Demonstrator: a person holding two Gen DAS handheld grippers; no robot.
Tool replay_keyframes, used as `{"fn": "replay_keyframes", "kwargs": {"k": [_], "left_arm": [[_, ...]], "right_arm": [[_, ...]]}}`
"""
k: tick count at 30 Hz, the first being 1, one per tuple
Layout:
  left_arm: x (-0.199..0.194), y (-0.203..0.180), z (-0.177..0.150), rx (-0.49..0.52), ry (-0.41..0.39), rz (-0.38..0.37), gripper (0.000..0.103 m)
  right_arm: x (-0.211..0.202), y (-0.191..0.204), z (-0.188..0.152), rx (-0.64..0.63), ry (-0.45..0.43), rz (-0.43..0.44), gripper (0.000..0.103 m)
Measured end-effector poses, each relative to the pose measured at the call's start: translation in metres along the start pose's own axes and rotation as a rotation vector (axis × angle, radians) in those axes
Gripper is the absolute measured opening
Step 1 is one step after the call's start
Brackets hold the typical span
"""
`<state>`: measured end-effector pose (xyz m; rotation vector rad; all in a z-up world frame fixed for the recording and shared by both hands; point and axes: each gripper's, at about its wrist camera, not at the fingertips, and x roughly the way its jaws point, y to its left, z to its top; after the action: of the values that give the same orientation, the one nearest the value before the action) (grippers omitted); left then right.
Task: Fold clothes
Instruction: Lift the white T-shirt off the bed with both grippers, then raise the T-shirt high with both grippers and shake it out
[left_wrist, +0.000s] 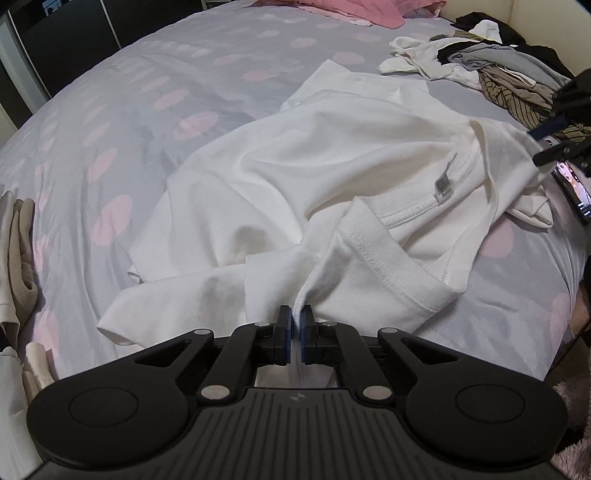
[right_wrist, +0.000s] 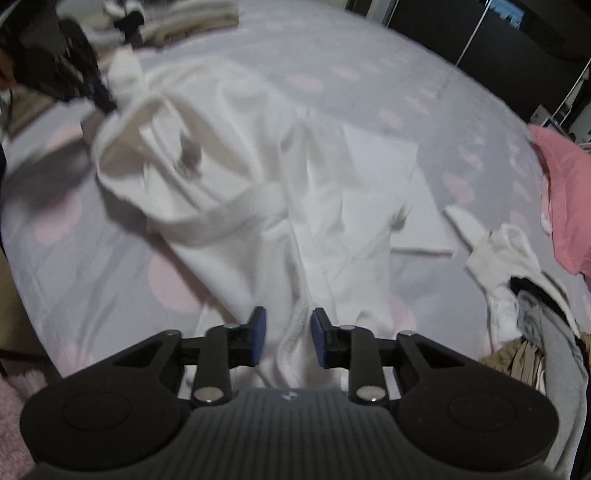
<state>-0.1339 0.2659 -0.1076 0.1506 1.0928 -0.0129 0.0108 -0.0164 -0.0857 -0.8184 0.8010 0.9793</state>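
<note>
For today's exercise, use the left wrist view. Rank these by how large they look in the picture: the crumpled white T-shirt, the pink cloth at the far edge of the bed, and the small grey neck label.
1. Crumpled white T-shirt, by far the largest.
2. Pink cloth; it lies farther off and is cut by the frame, so its true size is unsure.
3. Small grey neck label, the smallest.

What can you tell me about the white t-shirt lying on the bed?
The white t-shirt looks like soft cotton knit, crumpled and unfolded on the grey sheet with pink dots. Its ribbed collar with a small grey label faces up, and a stitched sleeve hem lies near the camera. The left gripper is shut on a pinch of its fabric. The right gripper has open jaws astride a seamed fold, pads not pressing.
</note>
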Motion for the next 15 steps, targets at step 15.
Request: {"fn": "replay_keyframes", "kwargs": {"k": [15], "left_arm": [[-0.106, 0.024, 0.037, -0.141, -0.354, 0.1, 0.001]], "right_arm": [[-0.115, -0.027, 0.041, 0.17, -0.421, -0.381, 0.004]]}}
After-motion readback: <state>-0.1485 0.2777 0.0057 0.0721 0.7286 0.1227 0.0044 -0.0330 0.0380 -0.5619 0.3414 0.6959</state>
